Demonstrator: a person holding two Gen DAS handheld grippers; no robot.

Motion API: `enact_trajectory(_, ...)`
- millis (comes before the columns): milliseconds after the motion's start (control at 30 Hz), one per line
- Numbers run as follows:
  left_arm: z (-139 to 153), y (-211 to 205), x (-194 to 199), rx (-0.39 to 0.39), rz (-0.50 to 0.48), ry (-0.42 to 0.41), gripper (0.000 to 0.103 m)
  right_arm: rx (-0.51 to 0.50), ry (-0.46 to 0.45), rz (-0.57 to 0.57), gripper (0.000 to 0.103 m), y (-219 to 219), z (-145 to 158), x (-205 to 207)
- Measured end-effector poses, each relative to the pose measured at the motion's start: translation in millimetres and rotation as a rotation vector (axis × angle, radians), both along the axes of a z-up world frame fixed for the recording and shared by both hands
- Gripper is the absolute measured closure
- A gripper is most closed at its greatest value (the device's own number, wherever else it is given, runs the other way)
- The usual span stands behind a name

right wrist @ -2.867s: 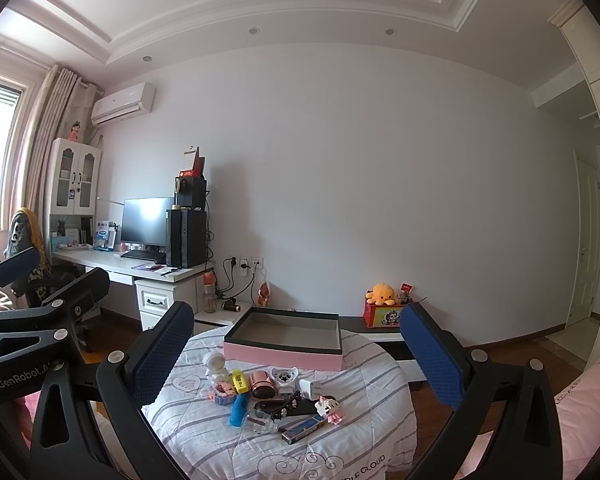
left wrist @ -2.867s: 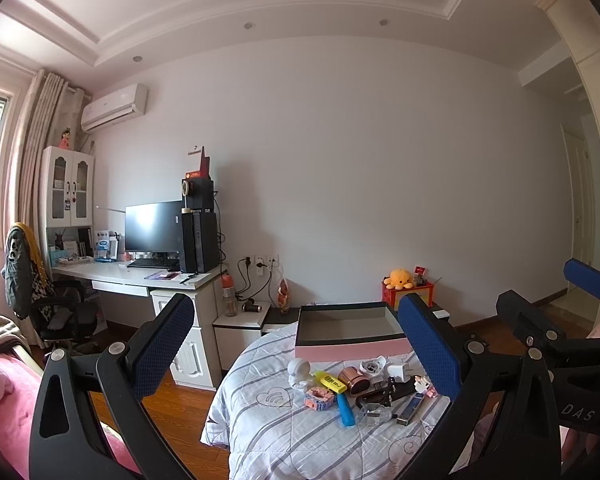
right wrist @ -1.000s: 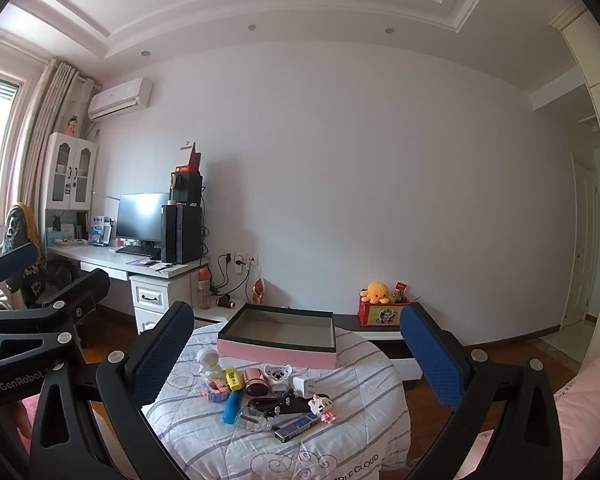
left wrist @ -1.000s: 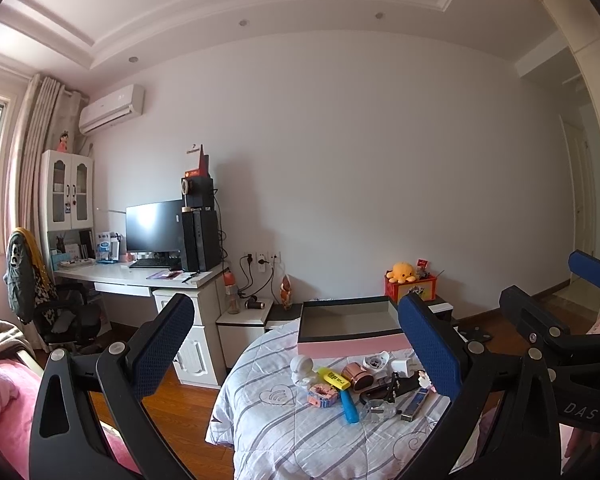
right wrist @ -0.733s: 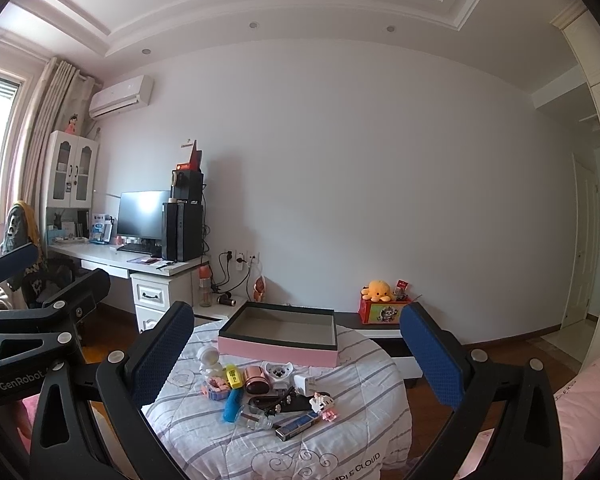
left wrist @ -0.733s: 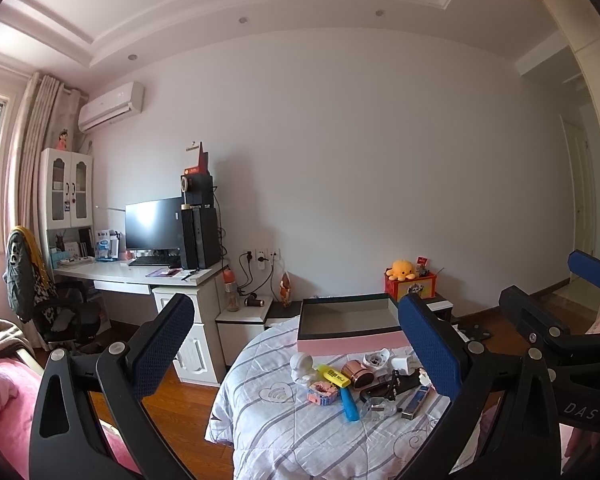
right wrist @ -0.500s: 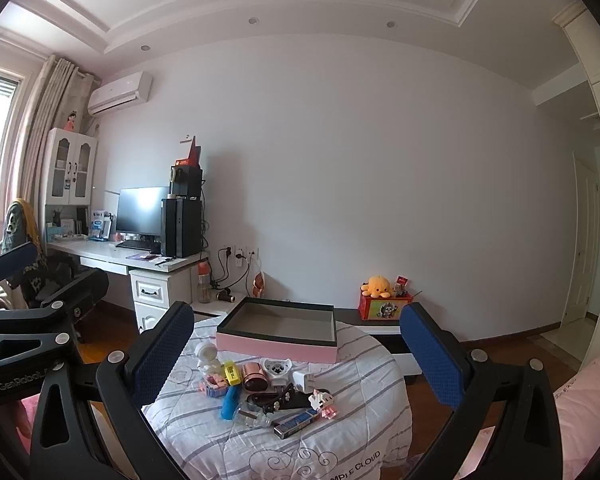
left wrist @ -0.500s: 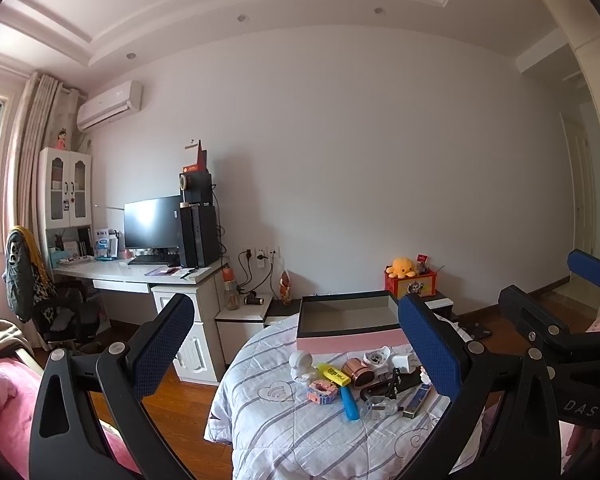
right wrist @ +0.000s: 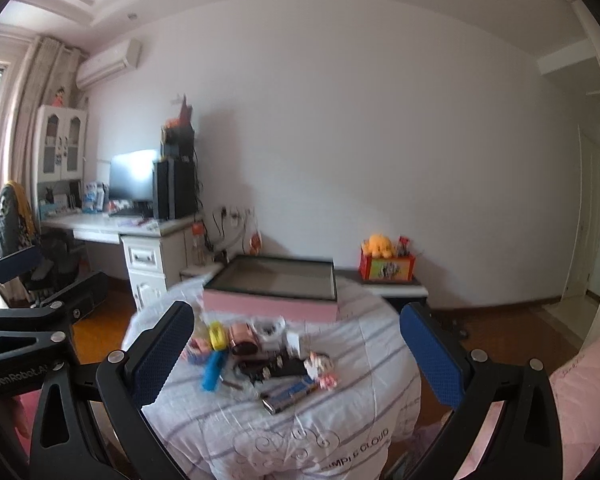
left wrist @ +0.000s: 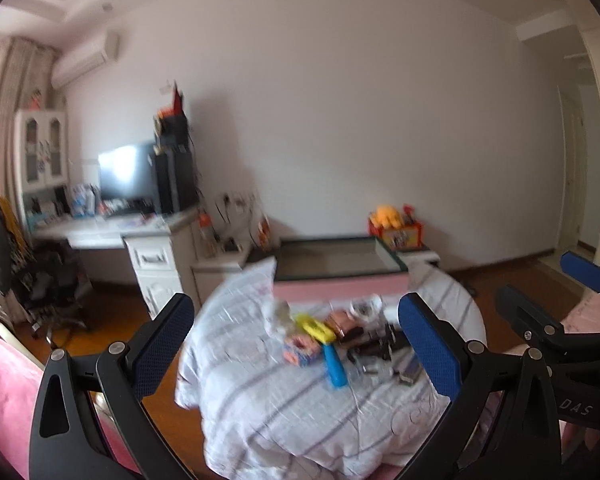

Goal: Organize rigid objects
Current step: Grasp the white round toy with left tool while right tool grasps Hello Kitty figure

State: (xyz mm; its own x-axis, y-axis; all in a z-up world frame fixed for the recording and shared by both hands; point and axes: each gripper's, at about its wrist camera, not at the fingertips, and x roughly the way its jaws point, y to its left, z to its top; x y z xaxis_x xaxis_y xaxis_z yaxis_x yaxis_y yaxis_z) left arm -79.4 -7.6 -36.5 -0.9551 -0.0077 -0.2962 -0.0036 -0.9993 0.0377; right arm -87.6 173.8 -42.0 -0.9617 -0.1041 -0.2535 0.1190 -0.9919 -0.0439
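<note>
A round table under a striped white cloth [left wrist: 268, 396] [right wrist: 364, 364] carries a pink open box [left wrist: 340, 276] [right wrist: 272, 292] at its far side. In front of the box lies a cluster of small items: a blue bar [left wrist: 335, 366] [right wrist: 213, 368], a yellow block [left wrist: 316, 328] [right wrist: 217, 334], a copper cylinder [right wrist: 242, 338], a black tool [right wrist: 280, 366] and a flat dark case [right wrist: 288, 394]. My left gripper [left wrist: 296, 348] is open and empty, short of the table. My right gripper [right wrist: 296, 350] is open and empty too. Both views are blurred.
A white desk [right wrist: 120, 232] with a monitor [right wrist: 134, 174] and a black tower stands at the left wall, a chair [left wrist: 32, 276] before it. A low stand holds an orange plush toy [right wrist: 378, 246]. Pink bedding [right wrist: 580, 396] lies at the right, wooden floor around the table.
Both views have tilted downward and moved nearer to the table, with motion blur. The box and the small items sit larger and higher in frame. Both grippers stay open.
</note>
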Motion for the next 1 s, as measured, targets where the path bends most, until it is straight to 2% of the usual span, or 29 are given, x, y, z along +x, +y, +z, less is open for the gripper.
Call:
enact_trajectory(100, -26, 2, -29, 0.018, -0.012, -0.087, 0.0, -0.004, -0.07, -0.01, 0.0, 5, -21, -22)
enact_trajectory(367, -102, 9, -103, 0.048, -0.021, -0.337, 0.0, -0.015, -0.305, -0.024, 0.0, 19, -101, -82)
enact_trajectory(533, -133, 6, -130, 0.056, 0.002, -0.432, 0.0, -0.034, -0.393, -0.029, 0.0, 26, -129, -102)
enact_trajectory(733, -141, -13, -143, 0.078, 0.033, -0.458, 0.0, -0.057, -0.418, -0.019, 0.0, 36, -143, -121)
enact_trajectory(1000, -125, -49, -172, 0.114, 0.11, -0.442, 0.0, -0.114, -0.431, -0.004, 0.0, 45, -138, -148)
